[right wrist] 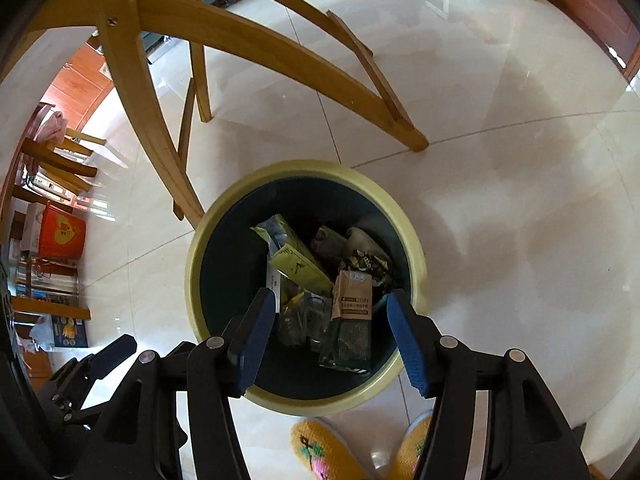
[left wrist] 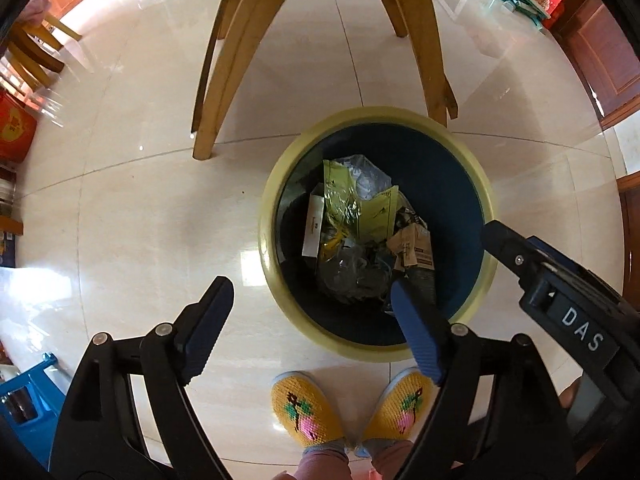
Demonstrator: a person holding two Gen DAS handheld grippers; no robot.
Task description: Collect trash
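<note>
While you stand over the round waste bin (left wrist: 276, 200) with its pale yellow rim and dark blue inside, both of your grippers point down toward it and neither holds anything. Your left gripper (left wrist: 316, 320) has its blue-padded fingers (left wrist: 416, 332) spread wide apart: one finger hangs over the near inner edge of the bin, the other over bare floor tile (left wrist: 140, 220) just beside the bin's rim. Your right gripper (right wrist: 332, 332) is also parted, and both of its fingertips hover above the bin's near half, one on each side of the trash below. That trash sits piled at the bottom of the bin: a yellow-green wrapper (right wrist: 298, 266), a brown paper pouch (right wrist: 354, 296) with printed text, crumpled clear plastic (left wrist: 370, 178) and a white carton (left wrist: 314, 228) leaning against the bin's inner wall. In the left wrist view your right gripper also reaches in over the bin's rim from the side. Just beyond the bin stands a wooden chair (left wrist: 224, 92), one leg close to the rim. On the near side of the bin, your feet in yellow knitted slippers (left wrist: 304, 412) with a pink flower pattern rest on the tile, toes pointing at the bin.
</note>
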